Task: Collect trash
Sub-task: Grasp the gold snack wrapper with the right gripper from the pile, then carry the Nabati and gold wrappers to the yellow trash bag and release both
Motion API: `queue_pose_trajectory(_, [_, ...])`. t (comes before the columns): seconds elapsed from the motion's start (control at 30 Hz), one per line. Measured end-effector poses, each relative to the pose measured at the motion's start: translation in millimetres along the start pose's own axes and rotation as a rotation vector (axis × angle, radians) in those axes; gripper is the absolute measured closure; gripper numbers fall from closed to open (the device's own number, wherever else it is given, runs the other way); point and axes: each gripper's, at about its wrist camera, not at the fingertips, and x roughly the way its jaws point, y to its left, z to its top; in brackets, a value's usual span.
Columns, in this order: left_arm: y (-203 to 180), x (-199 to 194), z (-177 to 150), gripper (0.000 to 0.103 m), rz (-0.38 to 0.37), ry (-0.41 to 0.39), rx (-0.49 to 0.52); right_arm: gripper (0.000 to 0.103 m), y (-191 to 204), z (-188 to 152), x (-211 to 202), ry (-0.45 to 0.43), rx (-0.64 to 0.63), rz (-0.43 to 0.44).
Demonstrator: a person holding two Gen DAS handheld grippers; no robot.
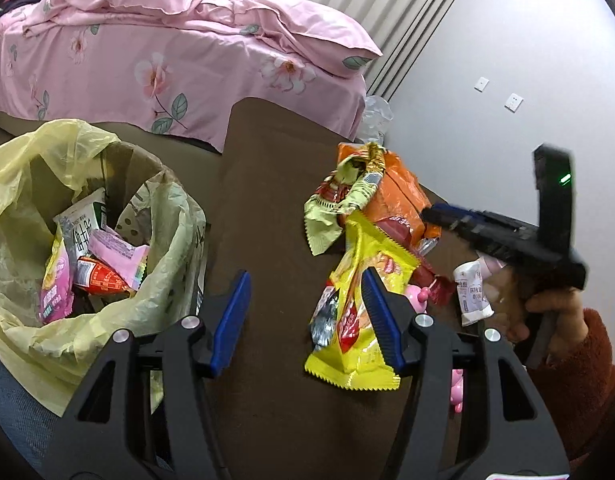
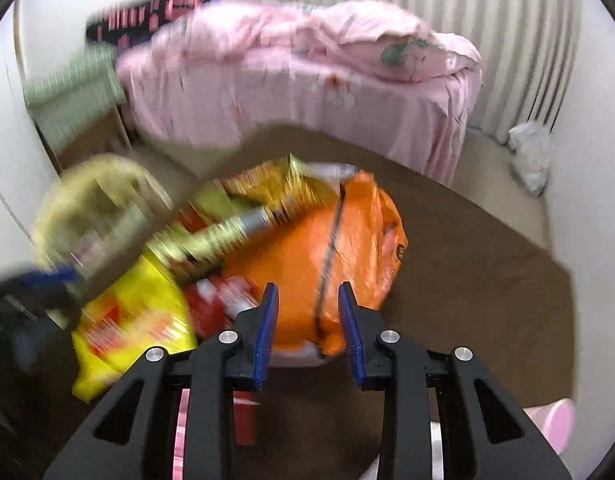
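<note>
Left-wrist view: your left tongs (image 1: 307, 320) are spread wide over the brown table (image 1: 267, 200), pinching nothing. The right-hand blue pad overlaps the yellow snack wrapper (image 1: 359, 320), which lies flat on the table; whether it touches the wrapper you cannot tell. Behind the wrapper lie an orange bag (image 1: 399, 196) and a crumpled green-gold wrapper (image 1: 339, 200), heaped together. At left stands the bin, lined with a yellow bag (image 1: 35, 216) and already holding several packets. At right your right hand (image 1: 547, 312) grips the other tool, whose dark body reaches over the heap; a small white packet (image 1: 473, 292) shows just beneath it. A pink floral bed (image 1: 167, 60) fills the background.

Right-wrist view (motion-blurred): your right tongs (image 2: 307, 320) are parted, with nothing between the pads. They hover over the near end of the orange bag (image 2: 339, 248). The yellow snack wrapper (image 2: 131, 320) lies to its left, the green-gold wrapper (image 2: 243, 216) behind, the yellow bag (image 2: 99, 200) farther left.
</note>
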Motion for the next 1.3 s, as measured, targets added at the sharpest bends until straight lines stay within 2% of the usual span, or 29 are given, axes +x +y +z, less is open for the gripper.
queue_pose_trajectory(0.07, [-0.4, 0.5, 1.1, 0.049, 0.007, -0.004, -0.006, 0.069, 2.0, 8.5, -3.5, -0.038, 0.068, 0.059])
queue_pose_trajectory(0.1, [-0.6, 0.3, 1.5, 0.049, 0.009, -0.006, -0.009, 0.062, 5.1, 15.2, 0.8, -0.043, 0.1, 0.079])
queue_pose_trajectory(0.2, [-1.6, -1.9, 1.4, 0.049, 0.016, -0.01, -0.006, 0.061, 16.5, 30.7, 24.0, -0.028, 0.134, 0.068])
queue_pose_trajectory(0.27, [-1.5, -5.3, 1.3, 0.049, 0.023, -0.011, -0.004, 0.061, 19.4, 39.4, 47.7, 0.002, 0.172, 0.039])
queue_pose_trajectory(0.33, [0.7, -10.7, 1.8, 0.049, 0.029, -0.018, -0.005, 0.061, 18.8, 46.1, 72.4, 0.044, 0.215, 0.052])
queue_pose_trajectory(0.37, [1.6, -12.6, 2.4, 0.049, 0.032, -0.021, -0.007, 0.062, 19.1, 48.0, 81.6, 0.07, 0.226, 0.052])
queue_pose_trajectory(0.4, [3.0, -14.8, 3.2, 0.049, 0.035, -0.025, -0.009, 0.07, 19.7, 48.9, 89.3, 0.091, 0.23, 0.059])
queue_pose_trajectory(0.47, [6.1, -18.6, 3.7, 0.048, 0.039, -0.03, -0.014, 0.077, 22.4, 48.3, 92.9, 0.095, 0.22, 0.091])
queue_pose_trajectory(0.5, [6.8, -19.5, 3.3, 0.047, 0.041, -0.032, -0.015, 0.087, 25.7, 47.7, 87.8, 0.082, 0.196, 0.101])
queue_pose_trajectory(0.53, [8.1, -20.0, 2.8, 0.046, 0.042, -0.032, -0.016, 0.09, 28.0, 46.1, 81.5, 0.07, 0.175, 0.101])
queue_pose_trajectory(0.63, [9.2, -14.4, 1.6, 0.046, 0.034, -0.005, -0.025, 0.092, 32.8, 42.8, 51.0, 0.005, 0.109, 0.099])
queue_pose_trajectory(0.73, [1.1, -7.7, 0.6, 0.046, -0.024, 0.034, -0.003, 0.092, 29.0, 35.9, 13.2, -0.068, 0.073, 0.074])
queue_pose_trajectory(0.9, [-25.1, 6.3, 1.4, 0.046, -0.094, 0.081, 0.113, 0.092, 9.4, 15.7, -43.9, -0.178, 0.068, 0.015])
queue_pose_trajectory(1.07, [-41.4, 27.5, 9.0, 0.046, -0.061, 0.128, 0.24, 0.092, -14.9, -17.0, -77.1, -0.208, 0.098, -0.031])
queue_pose_trajectory(1.13, [-40.4, 36.1, 16.3, 0.046, -0.092, 0.164, 0.246, 0.092, -16.7, -30.8, -82.5, -0.214, 0.089, -0.052])
queue_pose_trajectory(1.23, [-39.2, 49.7, 31.5, 0.046, -0.093, 0.228, 0.233, 0.092, -21.7, -49.5, -88.3, -0.222, 0.097, -0.062])
queue_pose_trajectory(1.3, [-40.1, 60.9, 38.4, 0.053, -0.107, 0.274, 0.255, 0.092, -27.2, -60.6, -86.9, -0.211, 0.126, -0.046])
